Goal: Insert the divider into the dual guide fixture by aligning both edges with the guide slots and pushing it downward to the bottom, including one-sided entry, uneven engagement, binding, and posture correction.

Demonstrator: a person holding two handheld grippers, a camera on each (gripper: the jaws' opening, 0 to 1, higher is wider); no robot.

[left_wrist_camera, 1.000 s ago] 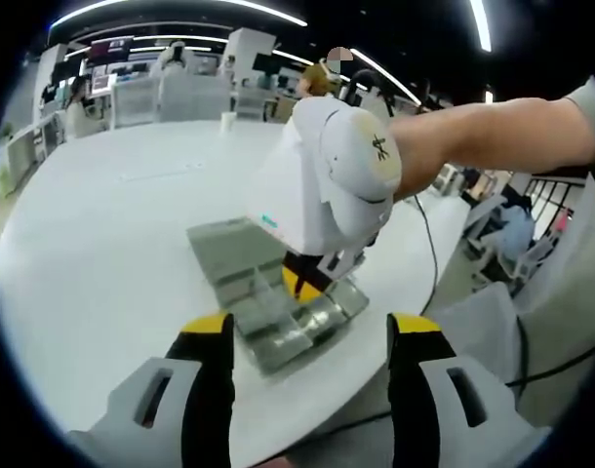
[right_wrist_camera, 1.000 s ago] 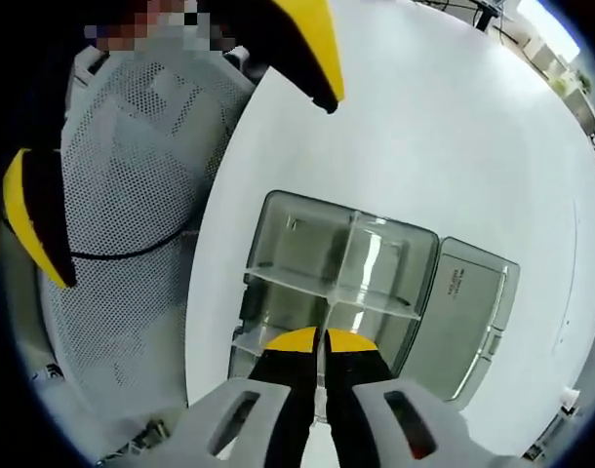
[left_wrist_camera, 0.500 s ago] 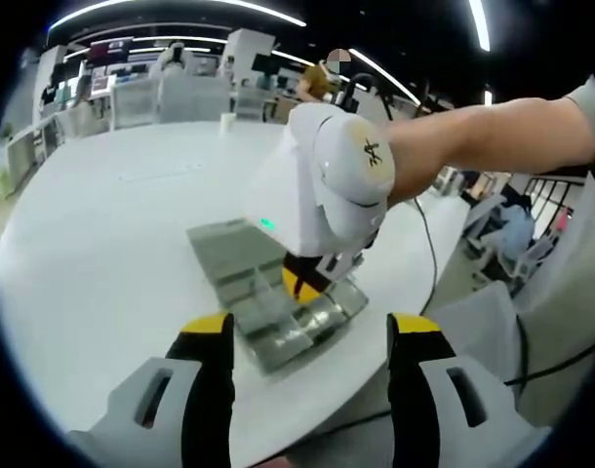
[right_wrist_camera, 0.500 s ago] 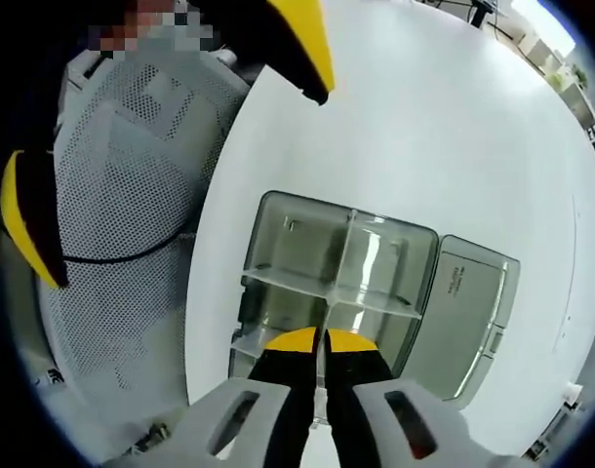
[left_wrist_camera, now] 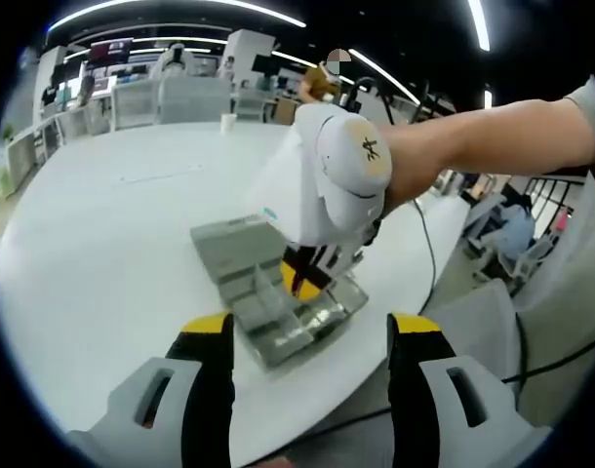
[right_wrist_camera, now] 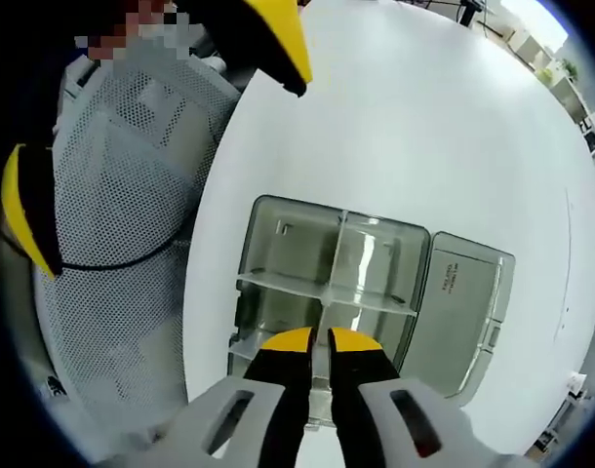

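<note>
Right tool [right_wrist_camera: 318, 338] over box [right_wrist_camera: 278, 258], lid label unreadable

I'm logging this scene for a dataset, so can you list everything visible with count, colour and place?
clear box: one, transparent grey, on the table near its edge, with dividers in it
lid: one, grey, flat beside the box
table: one, white, round
mesh chair: one, light grey, at the table edge
right gripper: one, black and yellow tips, over the box, jaws slightly apart
left gripper: one, black and yellow tips, jaws wide
person's arm: one, holding the right gripper
</note>
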